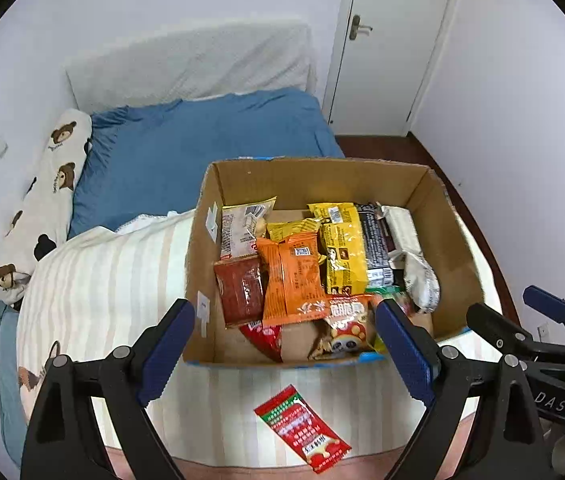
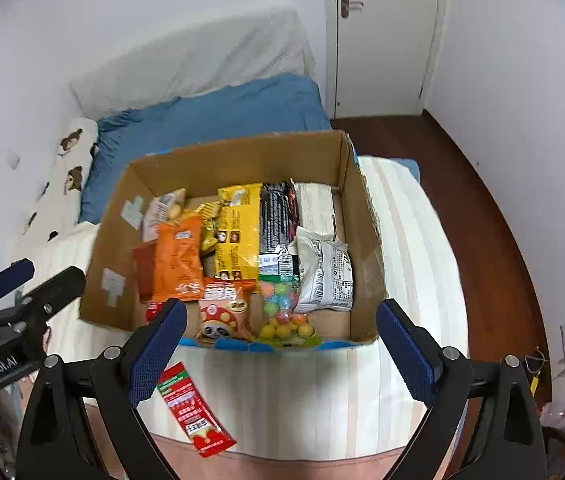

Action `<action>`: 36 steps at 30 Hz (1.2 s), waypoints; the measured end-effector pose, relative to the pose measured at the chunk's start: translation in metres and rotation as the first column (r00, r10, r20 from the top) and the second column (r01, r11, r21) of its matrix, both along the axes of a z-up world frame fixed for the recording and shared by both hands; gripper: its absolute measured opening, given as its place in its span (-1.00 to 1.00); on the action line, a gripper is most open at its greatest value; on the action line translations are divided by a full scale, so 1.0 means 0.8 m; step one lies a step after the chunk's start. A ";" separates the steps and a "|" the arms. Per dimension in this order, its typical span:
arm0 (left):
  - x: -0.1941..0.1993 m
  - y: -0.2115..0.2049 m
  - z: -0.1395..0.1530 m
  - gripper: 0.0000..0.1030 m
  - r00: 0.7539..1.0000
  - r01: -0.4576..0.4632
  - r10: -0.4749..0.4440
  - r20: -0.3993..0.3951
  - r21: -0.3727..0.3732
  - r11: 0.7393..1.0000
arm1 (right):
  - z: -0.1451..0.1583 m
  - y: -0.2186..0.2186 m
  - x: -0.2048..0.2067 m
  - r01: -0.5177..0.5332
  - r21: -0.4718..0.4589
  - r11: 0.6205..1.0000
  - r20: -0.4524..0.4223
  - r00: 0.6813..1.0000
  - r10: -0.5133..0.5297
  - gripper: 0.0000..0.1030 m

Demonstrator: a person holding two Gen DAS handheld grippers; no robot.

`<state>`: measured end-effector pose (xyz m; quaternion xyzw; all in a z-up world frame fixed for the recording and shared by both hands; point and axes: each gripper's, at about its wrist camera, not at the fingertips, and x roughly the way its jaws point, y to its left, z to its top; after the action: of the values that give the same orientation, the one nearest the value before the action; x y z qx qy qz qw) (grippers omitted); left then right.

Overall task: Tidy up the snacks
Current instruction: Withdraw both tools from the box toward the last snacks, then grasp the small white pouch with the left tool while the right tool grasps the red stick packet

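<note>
Cardboard box (image 1: 314,184) sits open on the striped blanket (image 1: 114,280) on the bed, its near rim close to the blanket's front edge. Inside, snack packets lie packed side by side: an orange packet (image 1: 292,280), a yellow packet (image 1: 340,248), a dark red packet (image 1: 240,290), a black-wrapped bar (image 1: 374,240), a white printed bag (image 2: 324,272) and a bag of coloured candy balls (image 2: 286,312). One red sachet (image 1: 302,426) lies alone on the blanket, just outside the box's near wall.

Left gripper (image 1: 284,354): jaws wide, nothing between them, touching nothing, held above the box's near rim. Right gripper (image 2: 278,354): jaws likewise wide and empty, apart from the box.

Bare blanket lies to the left of the box; wooden floor (image 2: 462,200) to the right of the bed.
</note>
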<state>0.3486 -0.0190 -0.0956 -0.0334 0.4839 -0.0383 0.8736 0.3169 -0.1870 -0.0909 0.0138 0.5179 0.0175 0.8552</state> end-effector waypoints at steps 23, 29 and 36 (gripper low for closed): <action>-0.141 0.045 -0.053 0.80 0.994 -0.080 0.081 -0.078 0.013 0.997 | -0.052 0.032 -0.122 -0.100 0.134 0.986 -0.118 0.986 0.116 0.89; -0.189 0.097 -0.155 0.80 0.937 -0.199 0.208 -0.281 0.062 0.978 | -0.161 0.092 -0.113 -0.212 0.109 0.971 -0.265 0.936 0.234 0.89; -0.252 0.119 -0.231 0.80 0.838 -0.311 0.286 -0.465 0.024 0.950 | -0.251 0.163 -0.093 -0.341 0.019 0.940 -0.358 0.875 0.325 0.88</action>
<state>0.1469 0.0766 -0.2804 -0.1392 0.6658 0.0946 0.7269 0.2423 -0.0562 -0.2913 -0.0918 0.6587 0.1500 0.7315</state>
